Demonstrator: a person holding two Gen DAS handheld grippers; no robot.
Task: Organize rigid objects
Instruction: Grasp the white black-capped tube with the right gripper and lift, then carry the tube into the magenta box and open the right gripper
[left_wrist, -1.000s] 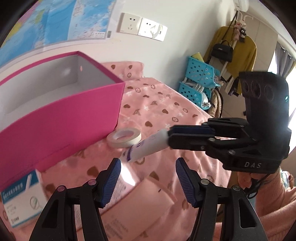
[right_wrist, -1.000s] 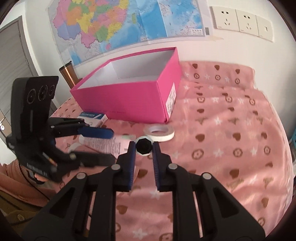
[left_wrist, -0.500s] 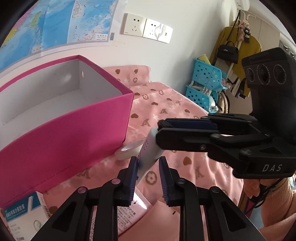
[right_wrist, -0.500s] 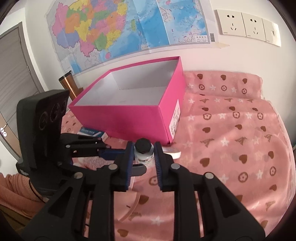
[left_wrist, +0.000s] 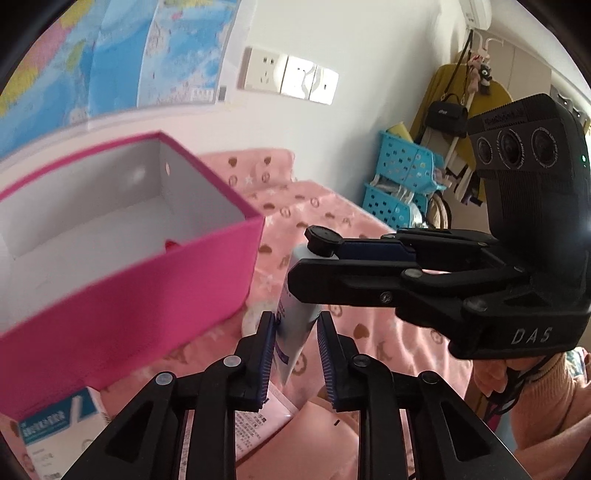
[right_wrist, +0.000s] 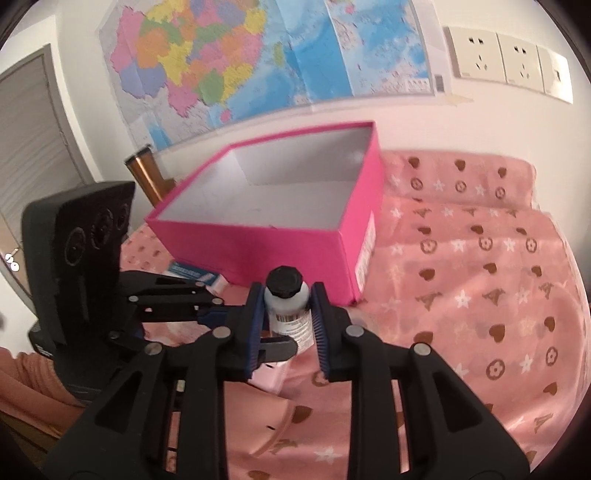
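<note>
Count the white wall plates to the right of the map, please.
3, in one row right of the map: the near plate, the middle plate, the far plate by the picture's edge. None appears hidden.

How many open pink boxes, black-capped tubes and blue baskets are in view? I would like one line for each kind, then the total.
Open pink box: 1
Black-capped tube: 1
Blue baskets: 2
Total: 4

Small blue-and-white box (left_wrist: 55, 424): cut off by the left wrist picture's edge, print blurred. Pink box (left_wrist: 129, 295): near wall blurred, left end out of frame; red item inside (left_wrist: 170, 243) mostly hidden, unidentifiable. Tube (left_wrist: 295, 317): label unreadable.
</note>
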